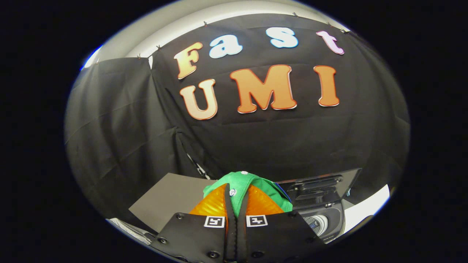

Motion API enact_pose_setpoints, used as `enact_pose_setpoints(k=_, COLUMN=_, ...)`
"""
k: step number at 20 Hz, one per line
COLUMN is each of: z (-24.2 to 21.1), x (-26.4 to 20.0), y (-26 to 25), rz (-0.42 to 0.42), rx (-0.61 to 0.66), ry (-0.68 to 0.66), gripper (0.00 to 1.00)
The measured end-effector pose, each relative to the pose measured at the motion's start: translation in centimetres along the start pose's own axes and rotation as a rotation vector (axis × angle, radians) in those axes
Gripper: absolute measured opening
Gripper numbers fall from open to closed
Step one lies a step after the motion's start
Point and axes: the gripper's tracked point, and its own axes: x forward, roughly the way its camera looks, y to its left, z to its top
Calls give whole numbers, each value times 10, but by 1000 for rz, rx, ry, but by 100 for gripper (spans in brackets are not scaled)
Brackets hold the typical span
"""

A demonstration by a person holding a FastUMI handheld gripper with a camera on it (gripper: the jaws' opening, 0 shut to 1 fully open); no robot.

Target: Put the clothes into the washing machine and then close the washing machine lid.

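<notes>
From the gripper view, the gripper (237, 204) has its orange fingers (212, 206) pressed together, pinching the green garment (243, 186), which bunches just ahead of the tips at twelve o'clock. The washing machine (321, 219) sits at about three o'clock, its lid (321, 186) raised over the open drum. My worry is the thin pinch: a quick swing toward the drum could slip the cloth free, or leave it draped over the rim, blocking the lid.

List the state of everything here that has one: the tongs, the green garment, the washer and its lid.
Tongs: shut on the garment, both fingers pressing it.
Garment: green, pinched between the fingers, lifted and bunched above them.
Washer: drum open to the top, just beyond the fingers; nothing of the garment in it yet.
Lid: raised, standing open behind the drum.
</notes>
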Motion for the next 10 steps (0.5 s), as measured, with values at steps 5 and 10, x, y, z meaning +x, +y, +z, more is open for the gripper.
enact_pose_setpoints(k=5, z=9, x=-17, y=-75, rz=-80, rx=37, ry=-20, gripper=8)
enact_pose_setpoints(k=10, z=-5, x=-30, y=-143, rz=-146, rx=67, ry=-1, gripper=8)
